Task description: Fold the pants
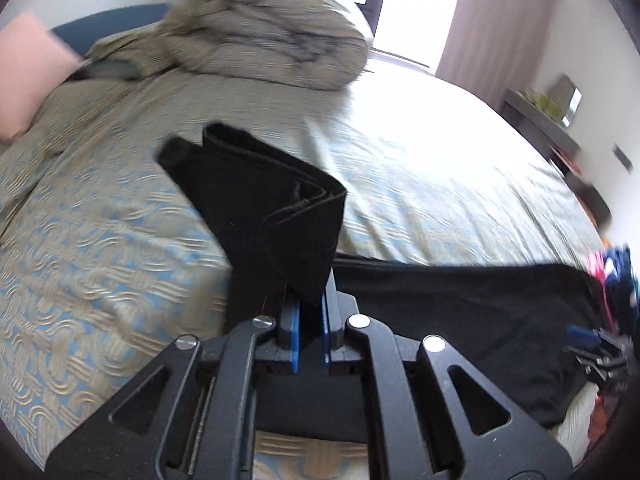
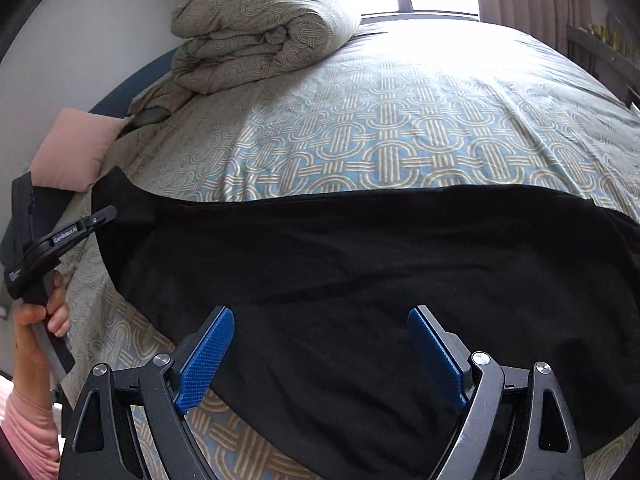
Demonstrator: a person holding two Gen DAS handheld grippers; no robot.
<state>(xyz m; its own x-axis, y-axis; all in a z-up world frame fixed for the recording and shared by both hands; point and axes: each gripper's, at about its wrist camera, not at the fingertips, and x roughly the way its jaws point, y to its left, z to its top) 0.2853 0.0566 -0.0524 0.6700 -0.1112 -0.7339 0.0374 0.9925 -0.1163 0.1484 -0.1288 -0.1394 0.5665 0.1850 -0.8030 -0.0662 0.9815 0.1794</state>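
Observation:
Black pants point(image 2: 360, 264) lie spread across the near part of the patterned bed point(image 2: 384, 136). My left gripper point(image 1: 311, 320) is shut on one end of the pants point(image 1: 272, 208), which stands up folded above its blue pads and is lifted off the bed. The rest of the pants point(image 1: 460, 312) trails flat to the right. In the right wrist view the left gripper point(image 2: 60, 240) shows at the far left edge, held by a hand. My right gripper point(image 2: 320, 340) is open and empty, hovering just above the pants' near edge.
A rolled patterned duvet point(image 2: 260, 28) sits at the head of the bed, with a pink pillow point(image 2: 76, 148) to its left. A shelf point(image 1: 540, 116) runs along the right wall. Colourful clothes point(image 1: 616, 276) lie at the bed's right edge.

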